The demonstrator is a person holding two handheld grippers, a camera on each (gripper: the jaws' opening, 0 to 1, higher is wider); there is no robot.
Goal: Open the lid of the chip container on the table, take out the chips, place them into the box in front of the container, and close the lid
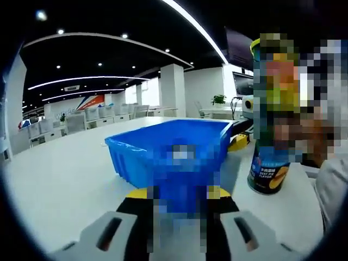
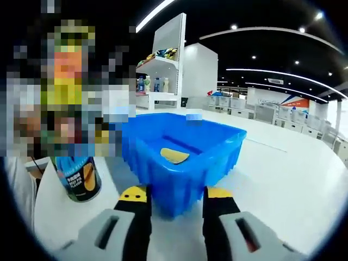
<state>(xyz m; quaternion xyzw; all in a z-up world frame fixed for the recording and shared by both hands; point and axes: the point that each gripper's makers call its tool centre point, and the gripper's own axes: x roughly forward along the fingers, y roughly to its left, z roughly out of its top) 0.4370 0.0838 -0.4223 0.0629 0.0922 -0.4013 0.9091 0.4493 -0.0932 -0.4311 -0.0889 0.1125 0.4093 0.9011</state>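
Observation:
A blue plastic box (image 1: 138,157) stands on the white table just ahead of my left gripper (image 1: 178,202), whose yellow-tipped jaws stand apart; it is open. The chip can (image 1: 268,169) stands upright to the right of the box, its top blurred out. In the right gripper view the same box (image 2: 220,163) has one yellow chip (image 2: 174,156) lying on its floor. The can (image 2: 81,178) stands to its left. My right gripper (image 2: 175,204) is open and close to the box's near wall, with nothing held.
A person's grey sleeve (image 1: 333,187) is beside the can. A yellow-and-black object (image 1: 239,142) lies behind the box. The white table (image 2: 293,179) stretches wide around the box. A shelf of goods (image 2: 157,68) and rows of desks stand far back.

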